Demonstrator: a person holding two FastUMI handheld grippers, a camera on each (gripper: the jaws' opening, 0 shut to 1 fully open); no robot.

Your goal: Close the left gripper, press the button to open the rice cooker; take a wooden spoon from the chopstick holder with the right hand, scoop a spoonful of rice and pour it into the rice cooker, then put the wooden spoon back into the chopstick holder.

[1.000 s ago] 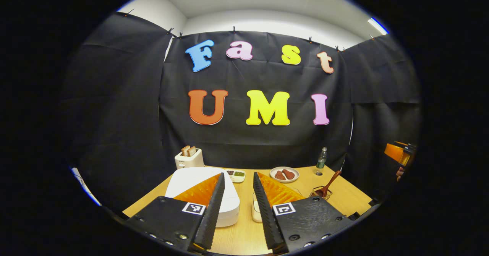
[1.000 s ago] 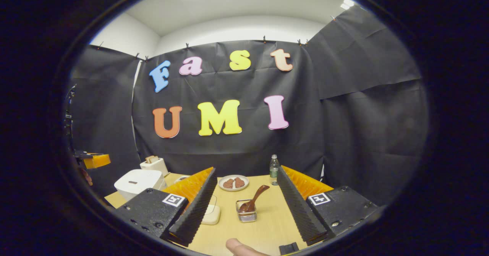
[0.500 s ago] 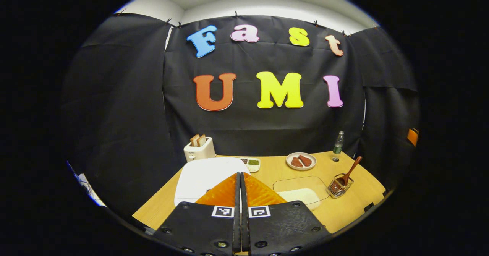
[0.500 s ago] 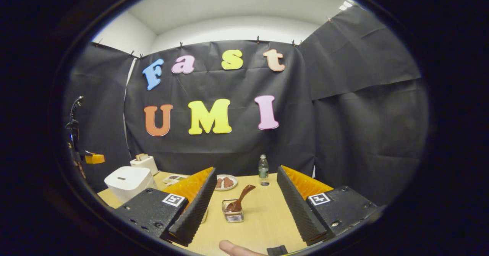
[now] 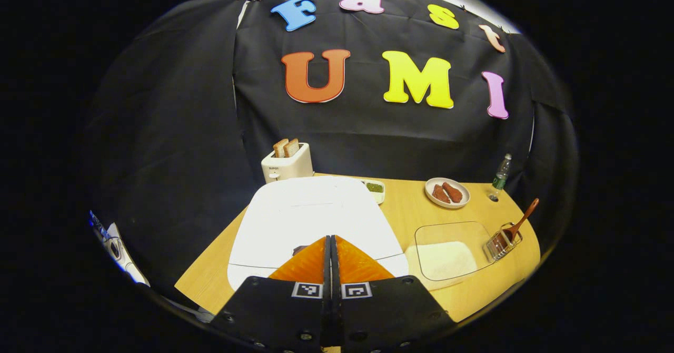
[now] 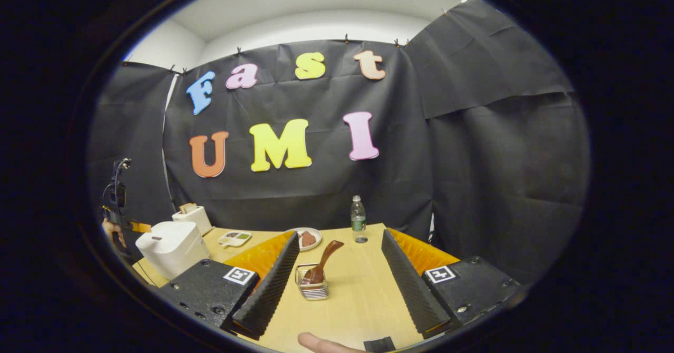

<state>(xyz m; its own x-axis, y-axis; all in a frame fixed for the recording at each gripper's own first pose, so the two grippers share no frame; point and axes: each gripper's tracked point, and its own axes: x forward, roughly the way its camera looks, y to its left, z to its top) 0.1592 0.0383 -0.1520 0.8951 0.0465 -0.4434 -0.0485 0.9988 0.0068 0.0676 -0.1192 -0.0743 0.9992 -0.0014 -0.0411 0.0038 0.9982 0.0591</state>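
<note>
Left gripper (image 5: 331, 239) jaws now pressed together, dropped over rice cooker (image 5: 310, 216) lid toward button; right gripper (image 6: 337, 268) jaws wide, nearing wooden spoon (image 6: 322, 264); lid still down.

Rice cooker (image 5: 310, 216) button — hidden behind left gripper (image 5: 330, 242); contact unclear.

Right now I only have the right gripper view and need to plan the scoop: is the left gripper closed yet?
Observer: Yes. In the left gripper view the left gripper is shut, with its fingers together above the near part of the rice cooker lid.
Operator: And where is the rice? My own gripper blocks that spot.
Observer: It is in a clear dish on the table, between the rice cooker and the chopstick holder.
</note>
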